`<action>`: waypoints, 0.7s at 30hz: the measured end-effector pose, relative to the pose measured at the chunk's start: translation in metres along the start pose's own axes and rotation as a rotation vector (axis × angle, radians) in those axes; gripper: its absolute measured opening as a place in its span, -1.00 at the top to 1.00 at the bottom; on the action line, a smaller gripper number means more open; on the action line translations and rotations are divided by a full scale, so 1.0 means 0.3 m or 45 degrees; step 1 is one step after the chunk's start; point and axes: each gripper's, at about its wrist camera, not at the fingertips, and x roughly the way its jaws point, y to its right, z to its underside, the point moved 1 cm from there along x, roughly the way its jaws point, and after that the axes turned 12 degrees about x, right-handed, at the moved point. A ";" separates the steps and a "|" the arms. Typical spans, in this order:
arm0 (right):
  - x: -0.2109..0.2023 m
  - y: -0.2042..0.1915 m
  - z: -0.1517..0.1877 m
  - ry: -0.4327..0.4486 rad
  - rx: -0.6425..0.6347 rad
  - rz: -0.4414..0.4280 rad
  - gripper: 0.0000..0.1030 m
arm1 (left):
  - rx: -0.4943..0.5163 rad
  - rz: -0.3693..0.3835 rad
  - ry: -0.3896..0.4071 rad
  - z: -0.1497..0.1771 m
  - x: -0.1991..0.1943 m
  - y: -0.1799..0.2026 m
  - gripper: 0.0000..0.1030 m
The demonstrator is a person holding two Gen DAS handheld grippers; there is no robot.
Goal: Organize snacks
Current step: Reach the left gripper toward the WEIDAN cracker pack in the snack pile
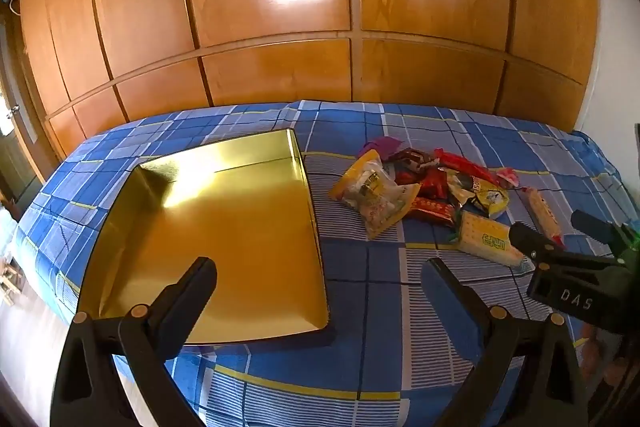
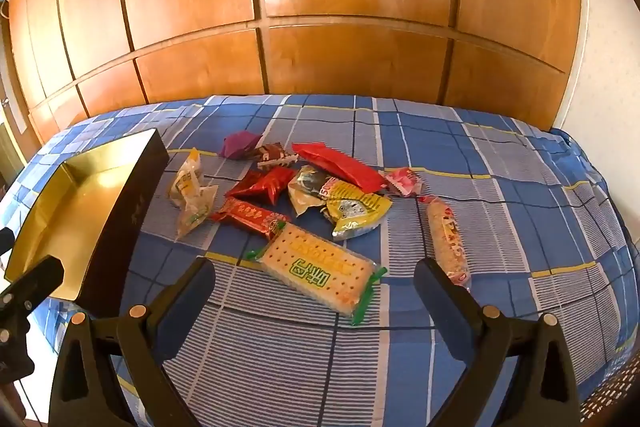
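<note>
While both grippers hang with jaws wide and nothing between them, the snacks (image 2: 304, 195) lie in a loose heap on the blue checked bedspread (image 2: 460, 155), ahead of the right gripper (image 2: 314, 279); the cracker pack (image 2: 320, 269) is nearest, just beyond its tips. The left gripper (image 1: 320, 279) hovers over the near right corner of the empty gold tray (image 1: 224, 227). These wrappers look light, crinkly and slippery, the crackers inside likely brittle, so pinching the flat pack across its short width, gently, seems best
</note>
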 end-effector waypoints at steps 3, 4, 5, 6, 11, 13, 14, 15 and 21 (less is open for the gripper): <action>0.001 0.007 -0.007 -0.001 0.005 0.003 -0.96 | 0.007 0.004 -0.003 0.000 0.003 0.006 -0.99; 0.001 0.009 -0.010 0.001 0.005 0.006 -0.96 | 0.009 0.004 -0.003 0.001 0.004 0.009 -0.99; 0.000 0.012 -0.014 0.004 0.004 0.008 -0.96 | 0.012 0.004 -0.003 -0.001 0.004 0.010 -0.99; 0.000 0.014 -0.018 0.007 0.003 0.010 -0.96 | 0.016 0.005 -0.002 -0.003 0.004 0.012 -0.99; -0.012 0.040 -0.040 0.034 -0.001 0.026 -0.96 | 0.023 0.009 -0.008 -0.004 0.007 0.019 -0.99; -0.017 0.049 -0.055 0.047 -0.004 0.031 -0.96 | 0.027 0.010 -0.011 -0.005 0.009 0.024 -0.99; -0.020 0.053 -0.064 0.054 -0.006 0.032 -0.96 | 0.033 0.010 -0.012 -0.006 0.009 0.028 -0.99; -0.023 0.059 -0.074 0.061 -0.007 0.034 -0.96 | 0.034 0.010 -0.012 -0.006 0.009 0.029 -0.99; -0.033 0.098 -0.131 0.098 0.006 0.014 -0.96 | 0.056 0.019 -0.021 -0.012 0.015 0.049 -0.99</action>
